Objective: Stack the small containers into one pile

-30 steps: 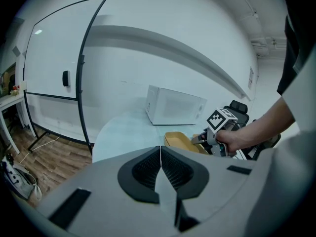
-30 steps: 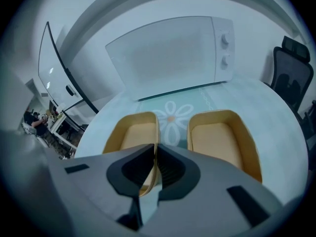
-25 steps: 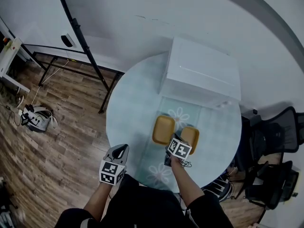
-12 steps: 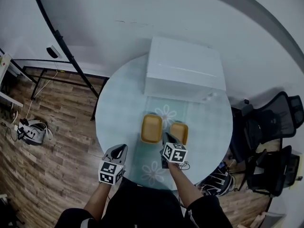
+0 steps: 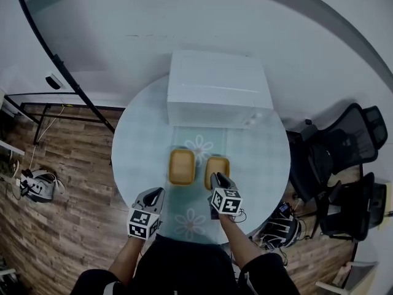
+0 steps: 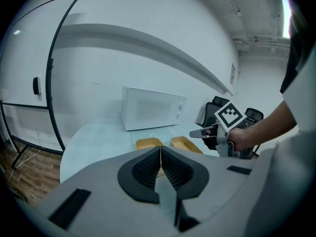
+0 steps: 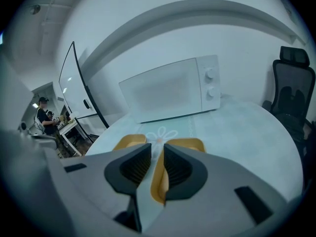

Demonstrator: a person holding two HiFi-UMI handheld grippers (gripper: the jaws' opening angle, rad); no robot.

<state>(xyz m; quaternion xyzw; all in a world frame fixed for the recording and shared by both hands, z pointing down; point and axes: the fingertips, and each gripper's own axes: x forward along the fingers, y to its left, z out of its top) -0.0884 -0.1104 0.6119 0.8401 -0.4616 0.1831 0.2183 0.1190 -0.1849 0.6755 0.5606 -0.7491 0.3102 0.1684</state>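
Note:
Two shallow yellow containers sit side by side on the round table, the left one [image 5: 182,166] [image 6: 148,142] [image 7: 129,141] and the right one [image 5: 217,168] [image 6: 185,143] [image 7: 190,143]. My right gripper [image 5: 216,178] [image 7: 157,149] [image 6: 193,132] hovers at the right container's near edge. Its jaws are opening, with a narrow gap between them. Through the gap I see that container's near left rim, and the pads do not press on it. My left gripper [image 5: 158,192] [image 6: 160,152] is shut on nothing, back at the table's near left edge.
A white microwave [image 5: 215,88] [image 7: 170,90] stands at the back of the pale blue table [image 5: 141,146], behind a flower-print mat [image 5: 199,146]. Black office chairs [image 5: 334,165] crowd the right side. A black stand [image 5: 67,78] leans at the left over the wood floor.
The head view has swung, so the table sits further left in frame. My right gripper has drawn back from over the right container to its near edge. The left gripper has stayed put.

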